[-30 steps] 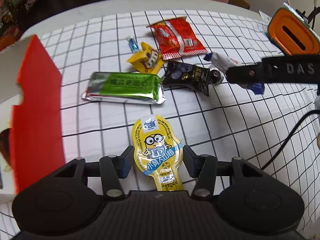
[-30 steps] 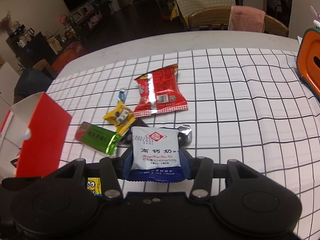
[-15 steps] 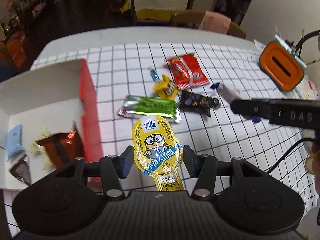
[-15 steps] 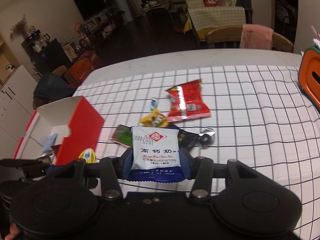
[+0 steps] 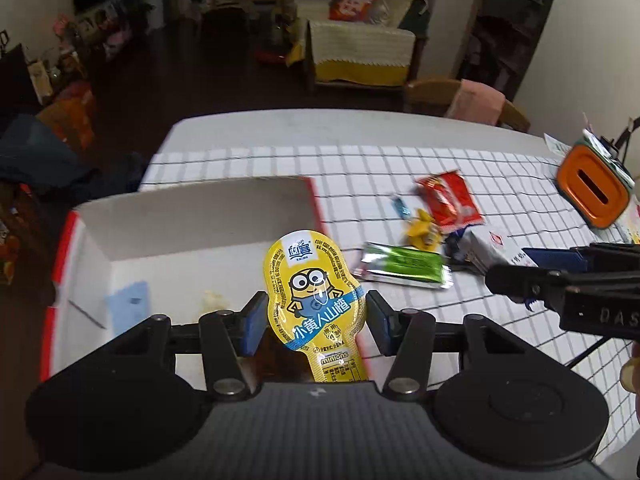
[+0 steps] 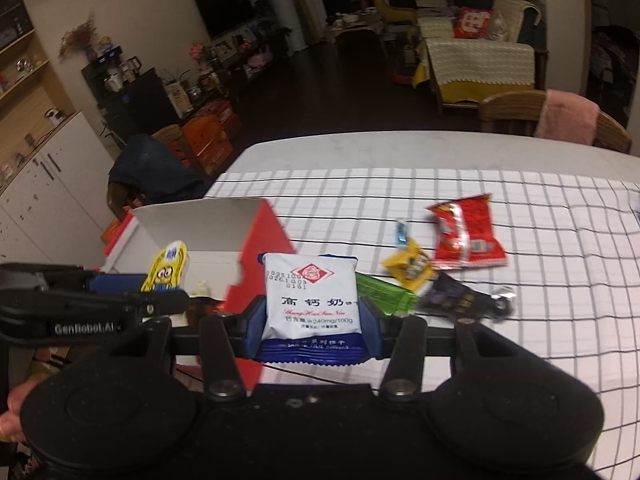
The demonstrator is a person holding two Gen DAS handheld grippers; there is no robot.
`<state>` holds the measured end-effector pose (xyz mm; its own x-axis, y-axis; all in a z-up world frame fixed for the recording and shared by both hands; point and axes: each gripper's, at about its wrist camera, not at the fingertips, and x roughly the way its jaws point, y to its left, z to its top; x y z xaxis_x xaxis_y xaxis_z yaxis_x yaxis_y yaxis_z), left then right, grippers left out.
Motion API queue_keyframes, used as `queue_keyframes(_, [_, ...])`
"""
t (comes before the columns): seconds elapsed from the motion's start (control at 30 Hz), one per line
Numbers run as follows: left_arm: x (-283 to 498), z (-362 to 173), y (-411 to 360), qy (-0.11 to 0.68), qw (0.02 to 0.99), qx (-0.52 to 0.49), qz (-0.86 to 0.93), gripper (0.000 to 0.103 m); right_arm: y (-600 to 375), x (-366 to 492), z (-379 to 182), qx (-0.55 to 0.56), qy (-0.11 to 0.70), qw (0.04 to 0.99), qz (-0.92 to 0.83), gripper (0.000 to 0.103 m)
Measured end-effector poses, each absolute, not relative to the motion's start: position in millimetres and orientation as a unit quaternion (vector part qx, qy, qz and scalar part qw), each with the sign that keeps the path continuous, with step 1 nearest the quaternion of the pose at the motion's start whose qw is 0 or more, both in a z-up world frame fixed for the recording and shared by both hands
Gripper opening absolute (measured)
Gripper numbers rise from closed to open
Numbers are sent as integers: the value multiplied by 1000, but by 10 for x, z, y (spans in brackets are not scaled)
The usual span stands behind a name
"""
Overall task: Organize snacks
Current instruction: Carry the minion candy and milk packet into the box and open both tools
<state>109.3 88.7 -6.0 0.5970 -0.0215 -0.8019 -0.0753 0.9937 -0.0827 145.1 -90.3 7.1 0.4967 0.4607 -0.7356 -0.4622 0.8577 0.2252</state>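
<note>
**Listener:** Tongs first, please. What is each pair doing?

**Operator:** My left tongs [image 5: 316,322] are clenched on a yellow Minion pouch [image 5: 314,294], held upright between the blue pads. My right tongs [image 6: 312,330] are clamped on a white-and-blue milk packet [image 6: 310,300], also upright, with printed Chinese text facing me.

**Listener:** Where are the two snacks in relation to the box?

**Operator:** The yellow pouch is raised in front of an open red-and-white box [image 5: 192,216], over its near part. Inside the box I can see a pale blue item [image 5: 128,308] and a small light scrap [image 5: 214,300] on its white floor. From the right wrist view, the milk packet sits just to the right of the box's red side wall [image 6: 260,248], and my left tongs with the pouch show at the far left.

**Listener:** What lies on the surface?

**Operator:** The surface [image 6: 560,280] carries a white cloth with a black grid. On it, close together, lie a red snack bag [image 6: 466,234], a small yellow packet [image 6: 410,266], a thin blue wrapper [image 6: 401,234], a green bar wrapper [image 6: 382,294] and a dark packet [image 6: 460,300]. An orange container [image 5: 592,188] stands well apart, at the right edge of the left wrist view.
</note>
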Motion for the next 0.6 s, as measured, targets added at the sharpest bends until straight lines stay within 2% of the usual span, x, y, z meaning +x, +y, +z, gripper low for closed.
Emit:
queue_keyframes(0.3, [1092,-76,1562,447,893,-43,42,52,-183,1391,34,-24,422,858,290,48])
queue_keyframes(0.6, [1307,-360,2078,476,877,-27,60,52,530,1477,-189,-73,431,848,298,48])
